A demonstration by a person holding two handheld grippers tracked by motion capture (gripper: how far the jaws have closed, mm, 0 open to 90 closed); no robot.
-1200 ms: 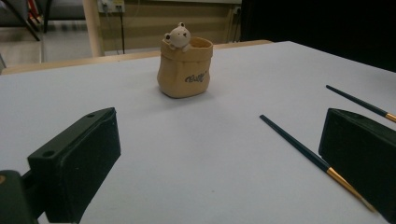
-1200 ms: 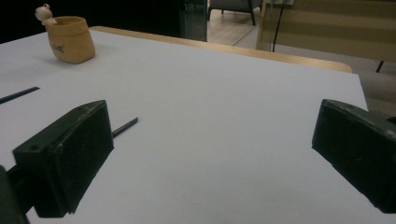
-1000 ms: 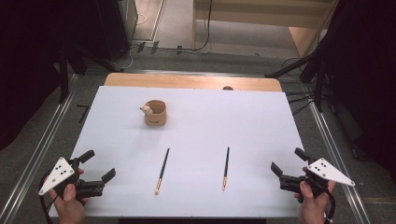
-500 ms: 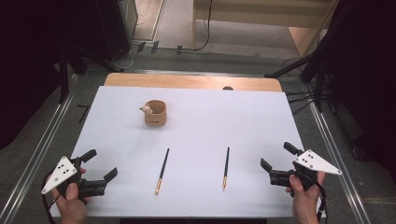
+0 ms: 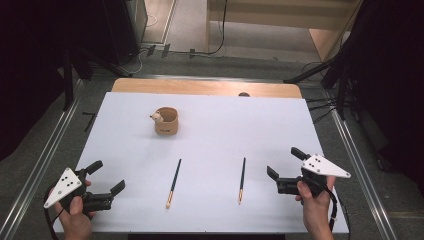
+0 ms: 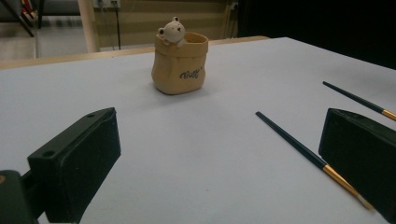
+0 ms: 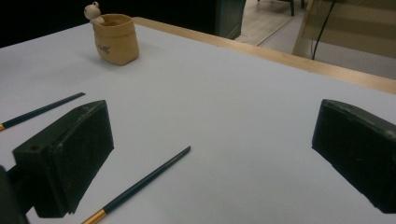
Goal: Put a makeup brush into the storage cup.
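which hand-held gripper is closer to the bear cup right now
Left. The left hand-held gripper sits at the table's near left corner, diagonally below the bear cup. The right hand-held gripper is farther off, well to the cup's right near the right edge.

Lab or studio; white-covered table [image 5: 210,200]; black curtains [image 5: 30,70]; floor cables [image 5: 200,50]

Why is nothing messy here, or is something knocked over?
Nothing stands out. The bear pot stands upright, and the two chopsticks lie apart, flat on the table. Both claws, left and right, are open and hold nothing.
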